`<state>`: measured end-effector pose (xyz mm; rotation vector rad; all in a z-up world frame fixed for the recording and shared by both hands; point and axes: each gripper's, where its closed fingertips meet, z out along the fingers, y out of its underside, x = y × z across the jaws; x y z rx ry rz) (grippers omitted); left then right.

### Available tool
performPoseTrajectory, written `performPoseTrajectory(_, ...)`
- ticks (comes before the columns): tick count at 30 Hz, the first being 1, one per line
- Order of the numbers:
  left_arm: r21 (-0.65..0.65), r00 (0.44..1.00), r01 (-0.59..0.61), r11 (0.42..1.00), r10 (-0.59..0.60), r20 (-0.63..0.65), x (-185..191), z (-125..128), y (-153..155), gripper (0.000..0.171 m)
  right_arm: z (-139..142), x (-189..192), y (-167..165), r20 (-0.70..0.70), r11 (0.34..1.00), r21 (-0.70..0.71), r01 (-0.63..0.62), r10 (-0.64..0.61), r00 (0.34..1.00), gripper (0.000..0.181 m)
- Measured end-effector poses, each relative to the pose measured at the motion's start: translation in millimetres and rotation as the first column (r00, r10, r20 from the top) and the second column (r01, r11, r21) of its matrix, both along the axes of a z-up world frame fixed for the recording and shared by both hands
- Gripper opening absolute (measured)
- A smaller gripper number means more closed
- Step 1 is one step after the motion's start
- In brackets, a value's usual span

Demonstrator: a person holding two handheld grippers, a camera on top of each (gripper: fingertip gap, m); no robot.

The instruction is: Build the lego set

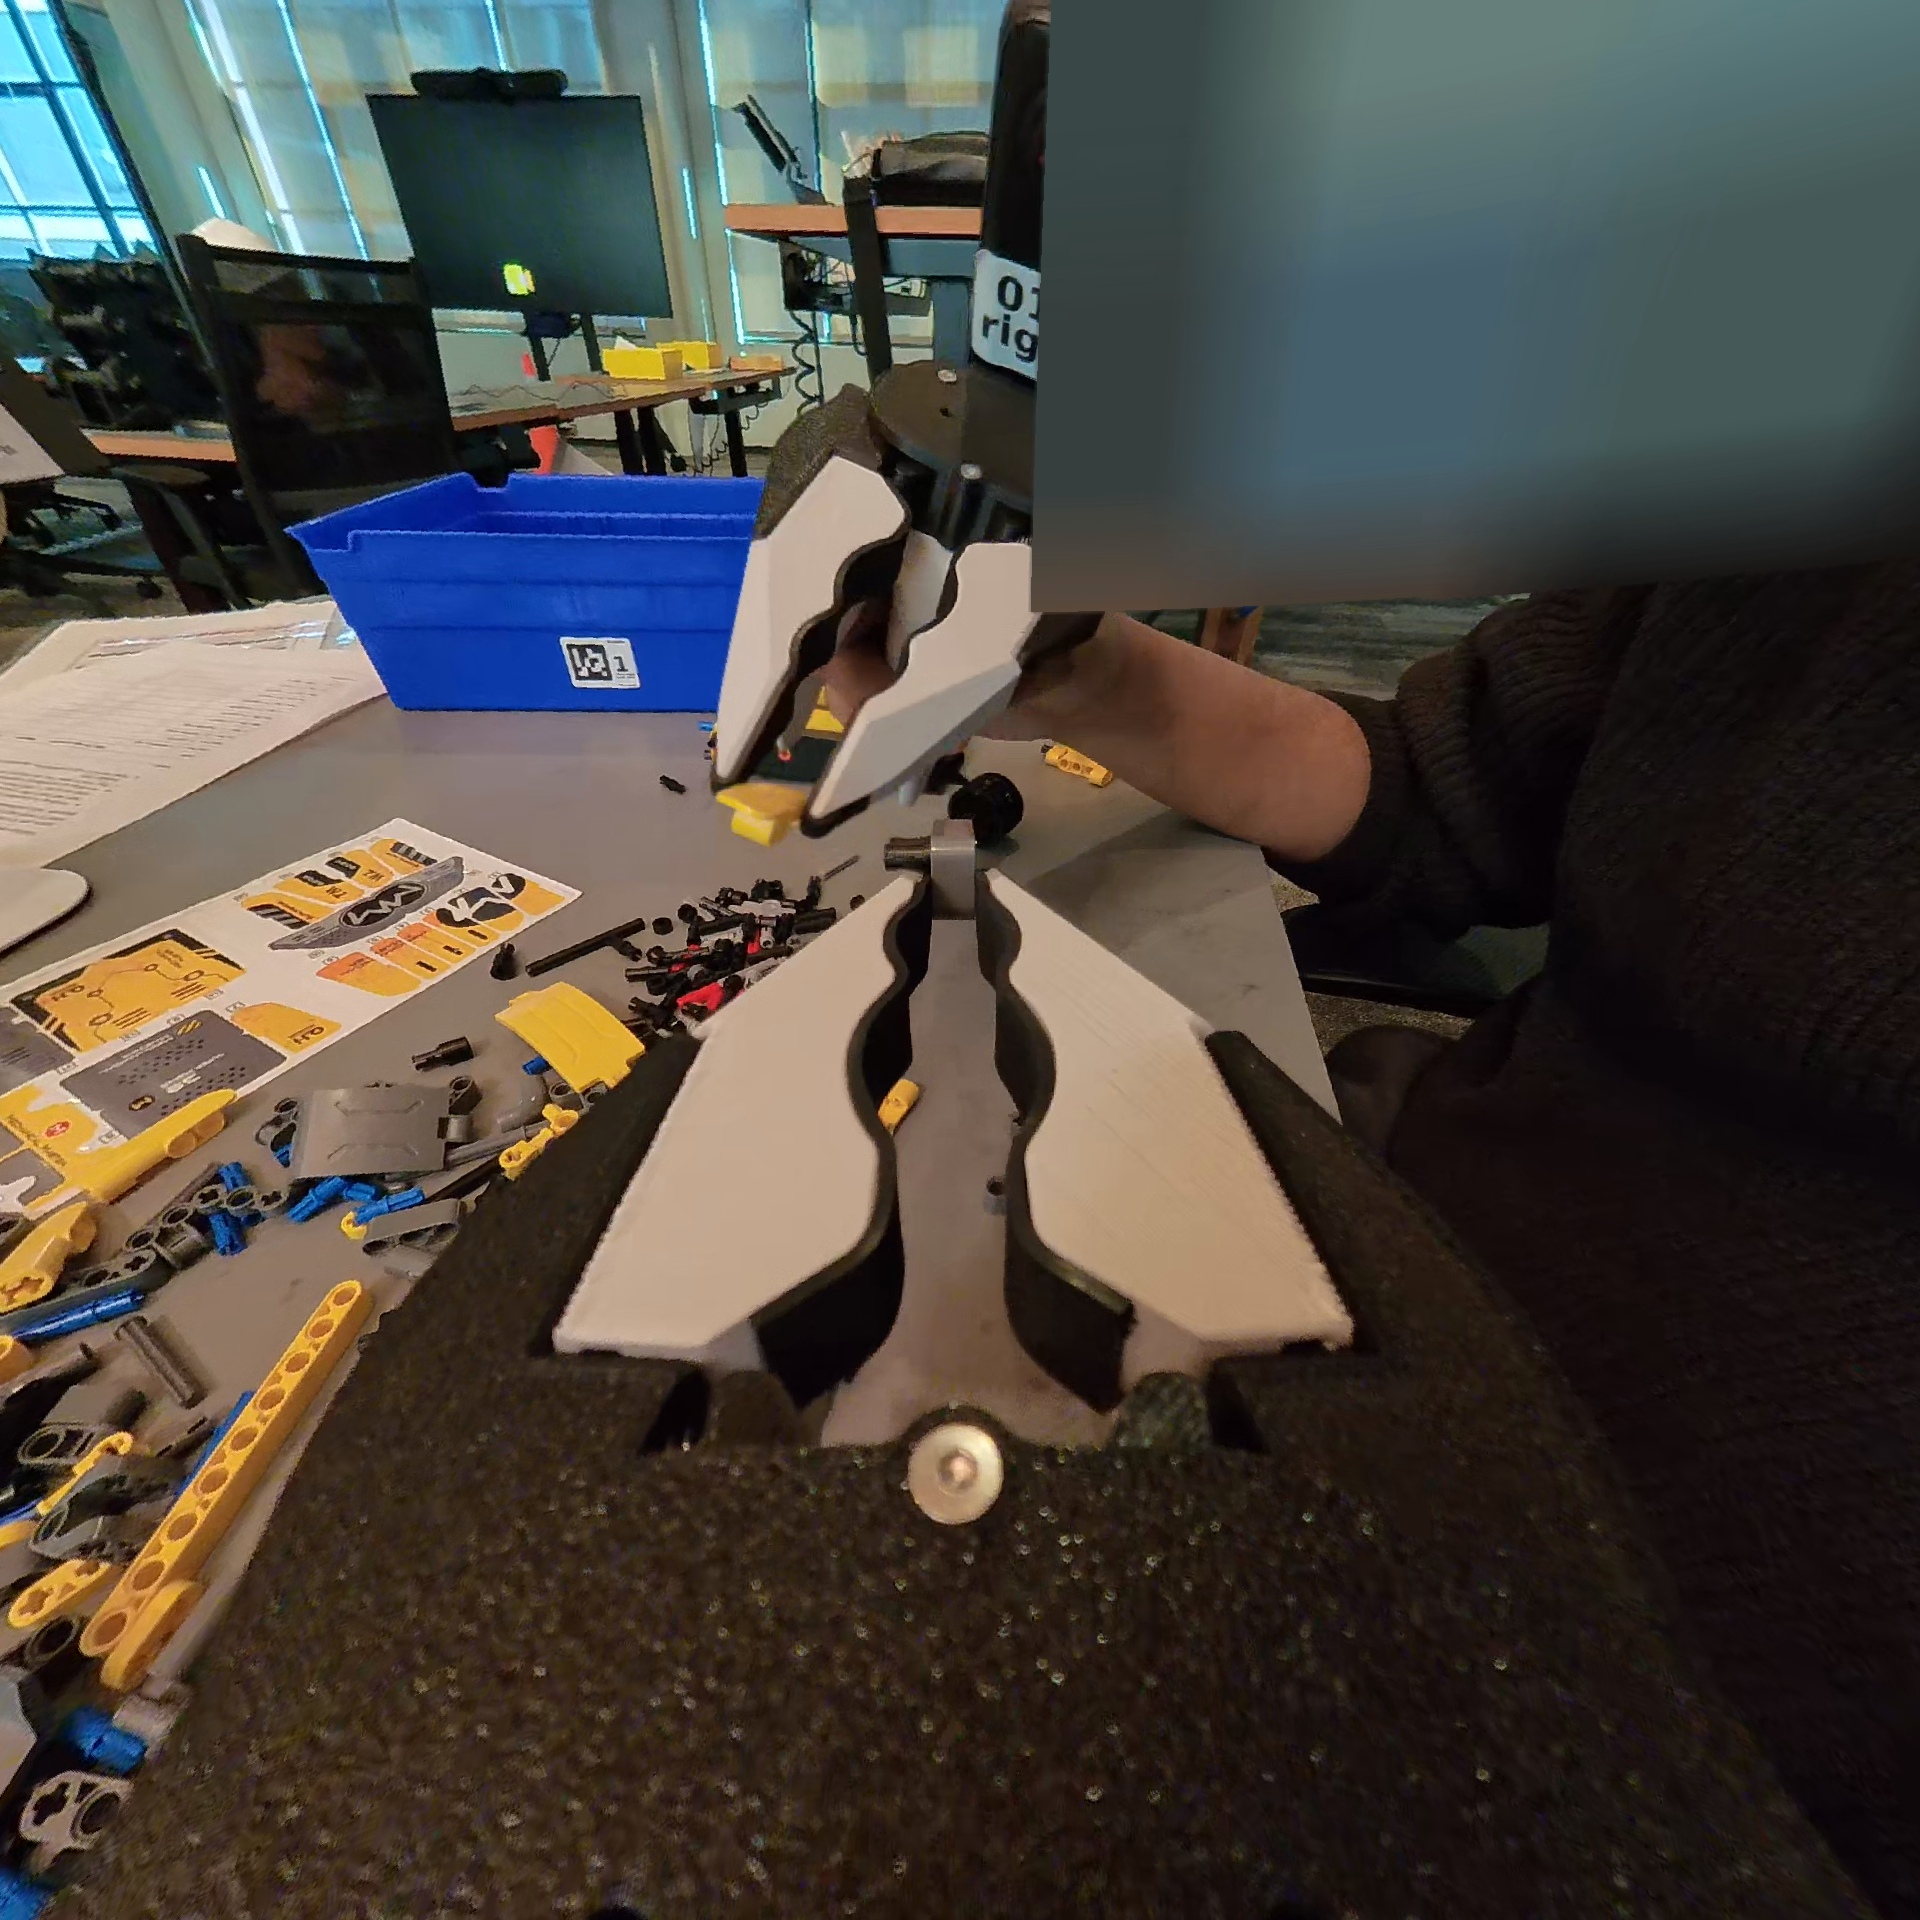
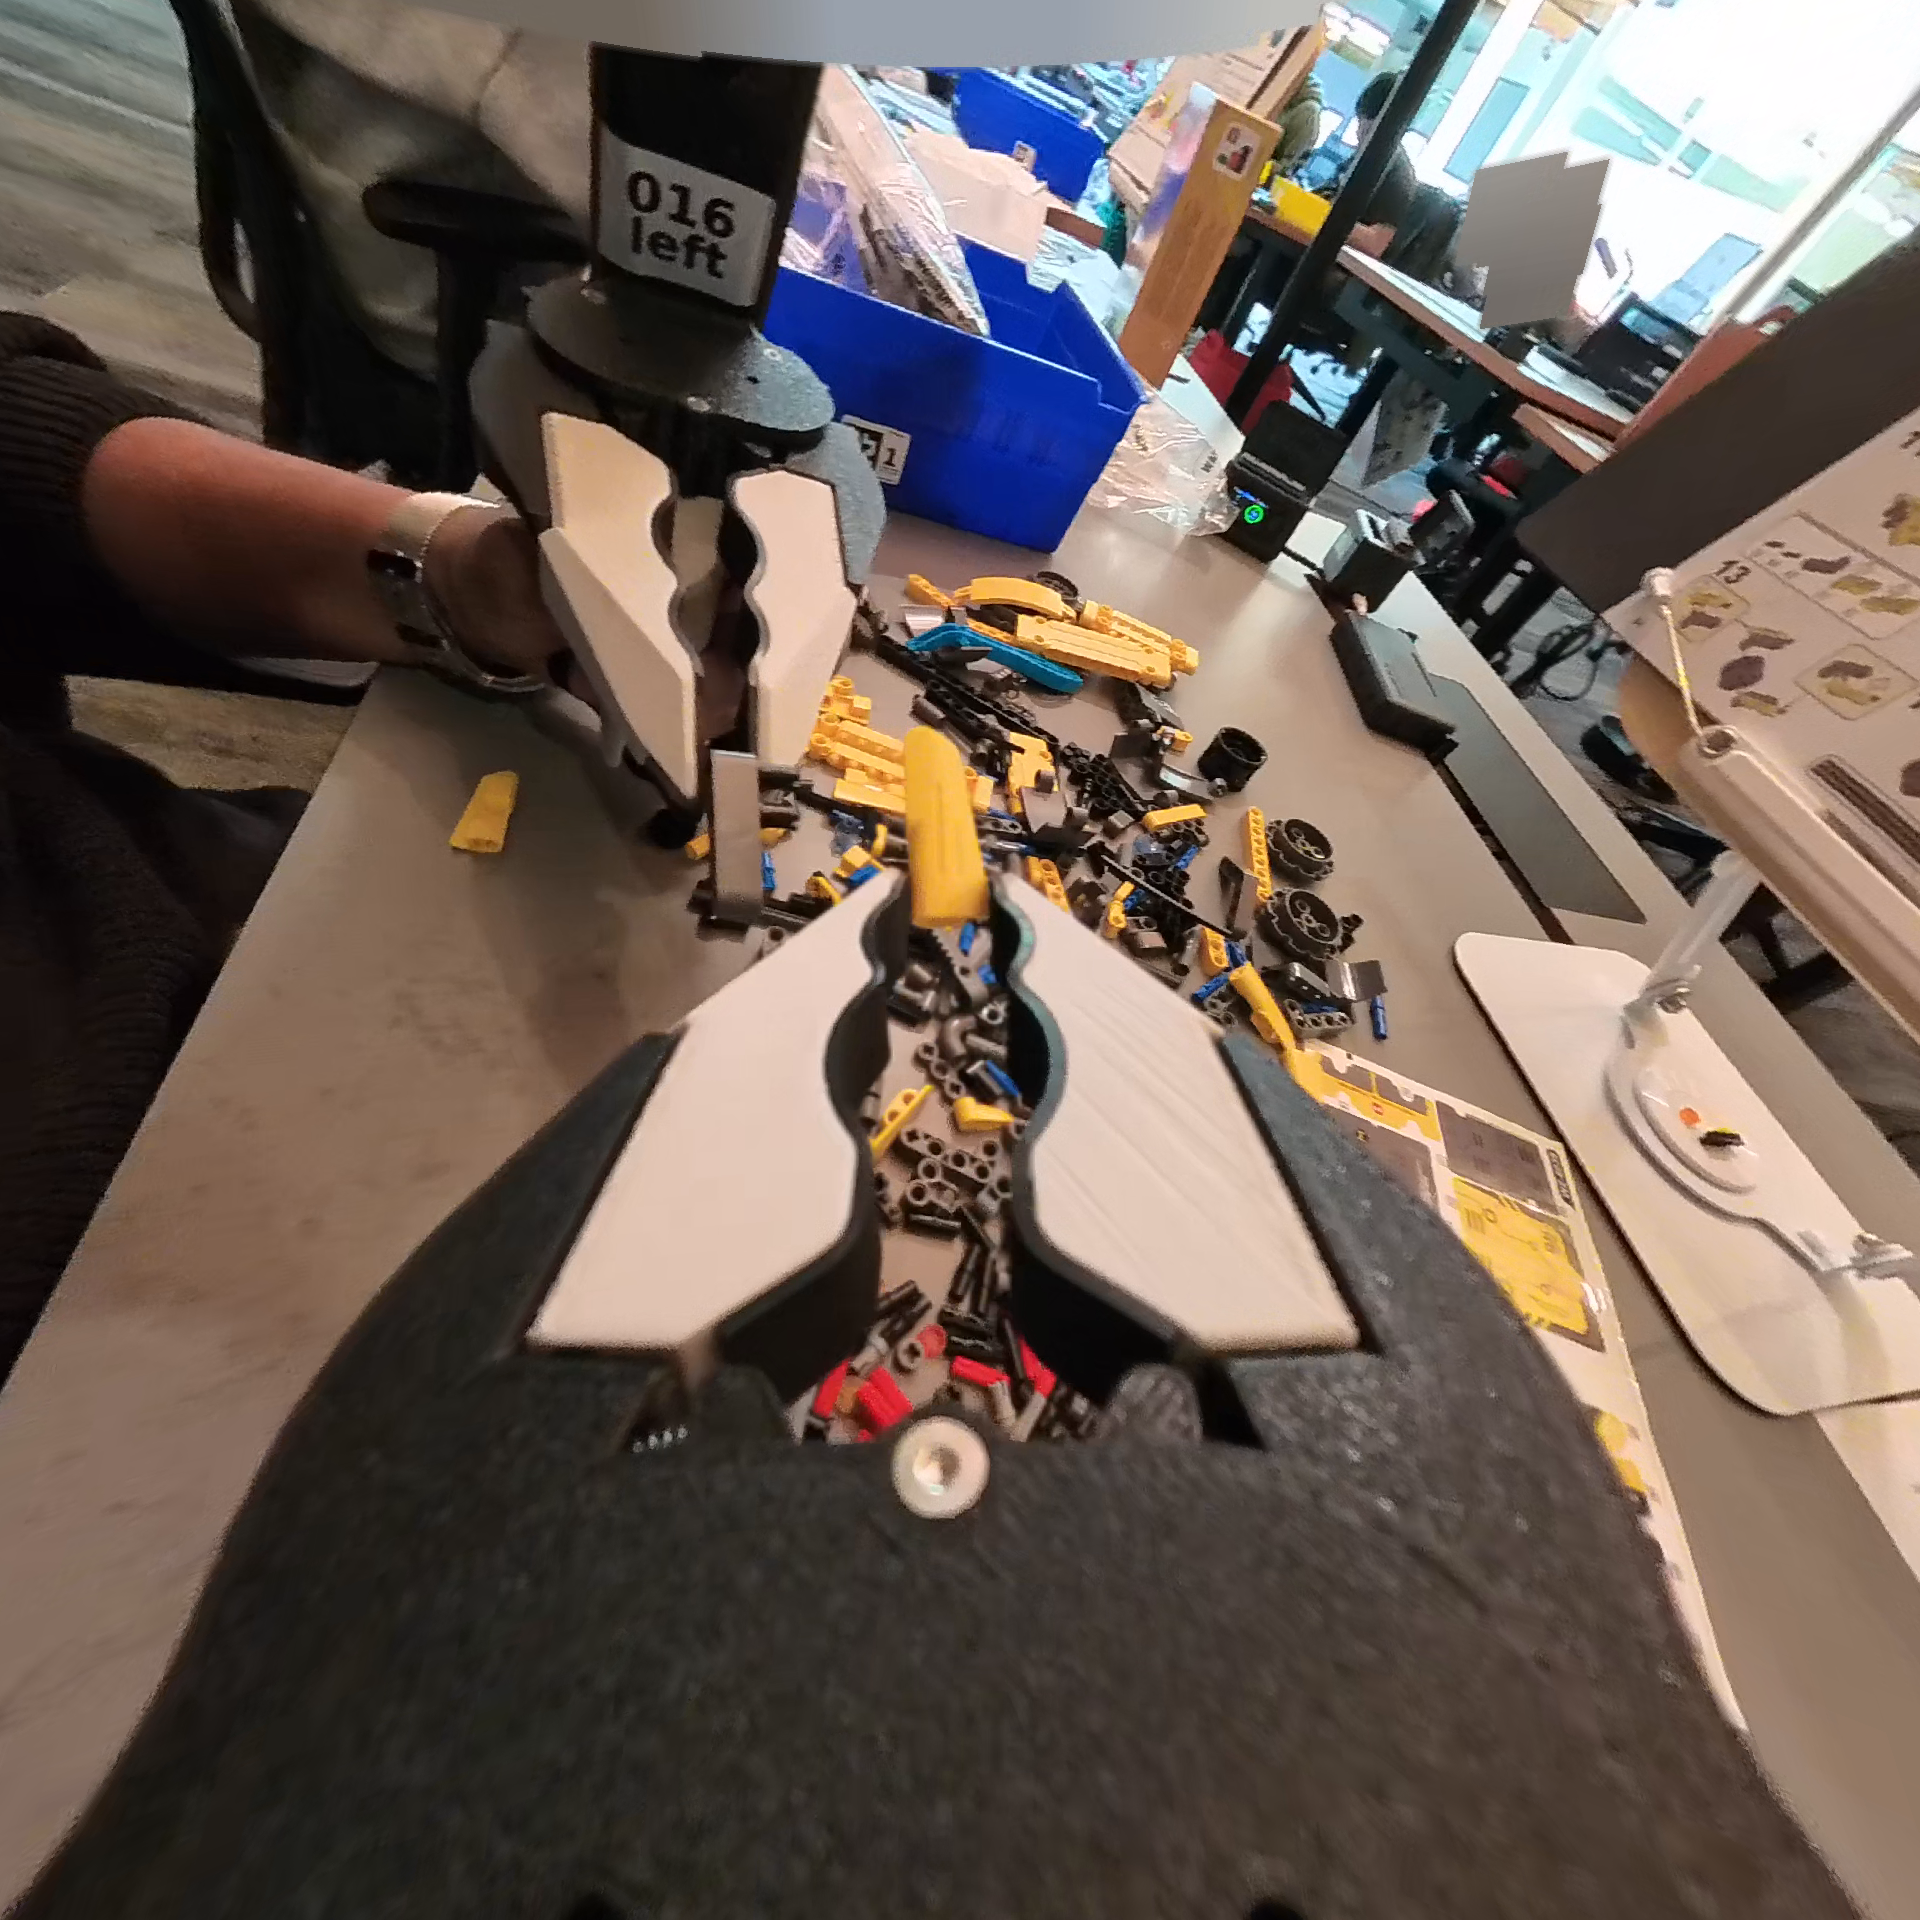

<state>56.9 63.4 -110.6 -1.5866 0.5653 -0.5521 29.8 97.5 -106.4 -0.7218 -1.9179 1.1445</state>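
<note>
In the left wrist view my left gripper is shut on a small grey beam with a black pin in its side, held upright above the grey table. Just beyond it my right gripper points down, shut on a yellow piece. In the right wrist view my right gripper grips the near end of that long yellow curved panel over a pile of loose parts. The left gripper stands to the left there, with the grey beam hanging from its tips.
A blue bin stands at the back of the table. A sticker sheet and loose yellow, blue and black parts lie at the left. A black wheel lies near the table edge. An instruction booklet on a white stand is at the right. The left gripper's tips are roughly 5 cm from the right gripper's.
</note>
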Motion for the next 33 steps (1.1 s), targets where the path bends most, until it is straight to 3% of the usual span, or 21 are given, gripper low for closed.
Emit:
performPoseTrajectory(16,-0.037,0.993,-0.099,0.994,0.101,0.054,-22,-1,9,0.007,3,0,24,-0.091,0.986,0.010,0.165,-0.164,0.982,0.014)
performPoseTrajectory(19,-0.035,0.988,-0.131,0.991,0.133,0.080,-30,1,10,0.007,-4,14,13,-0.071,0.984,0.009,0.175,-0.174,0.982,0.014)
performPoseTrajectory(22,-0.029,0.980,-0.167,0.986,0.169,0.107,-37,5,10,0.007,-26,38,-22,-0.021,0.990,0.102,0.098,-0.097,0.995,0.015)
performPoseTrajectory(24,-0.029,0.975,-0.180,0.983,0.182,0.126,-41,6,11,0.007,-56,56,-49,0.127,0.980,0.195,-0.024,-0.001,0.992,0.015)
performPoseTrajectory(26,-0.027,0.973,-0.184,0.983,0.186,0.138,-43,8,11,0.007,-77,62,-59,0.226,0.966,0.250,-0.058,-0.001,0.974,0.015)
performPoseTrajectory(33,-0.025,0.972,-0.191,0.981,0.192,0.133,-44,7,11,0.007,-110,51,-76,0.335,0.968,0.227,-0.108,0.027,0.942,0.015)
